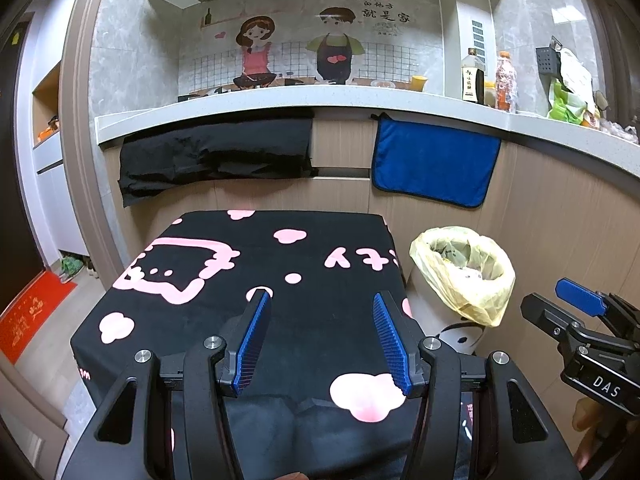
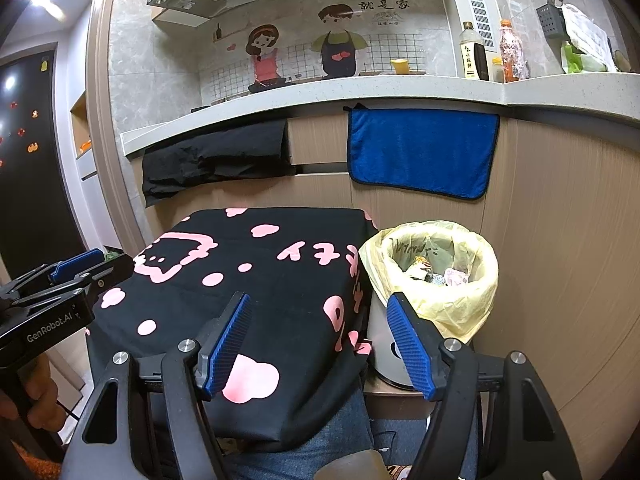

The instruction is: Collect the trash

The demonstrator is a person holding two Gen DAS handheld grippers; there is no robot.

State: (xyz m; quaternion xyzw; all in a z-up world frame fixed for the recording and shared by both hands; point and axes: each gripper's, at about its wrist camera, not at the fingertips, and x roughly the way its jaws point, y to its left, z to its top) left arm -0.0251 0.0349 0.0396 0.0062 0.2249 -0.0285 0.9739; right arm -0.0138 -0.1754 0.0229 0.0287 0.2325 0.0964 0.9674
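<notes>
Left gripper [image 1: 318,308]: fingers spread wide, nothing between them, lower centre of its own view, over the black cloth with pink cartoon prints [image 1: 248,280]
Right gripper [image 2: 320,312]: fingers spread apart, grasping nothing, lower centre of its view, one finger over the cloth, the other in front of the bin
Trash bin [image 2: 434,276]: lined with a yellow plastic bag, right of centre, just beside the cloth-covered table, scraps of trash [image 2: 440,274] inside
Blue towel [image 2: 422,152]: hangs from the counter edge, upper right
</notes>
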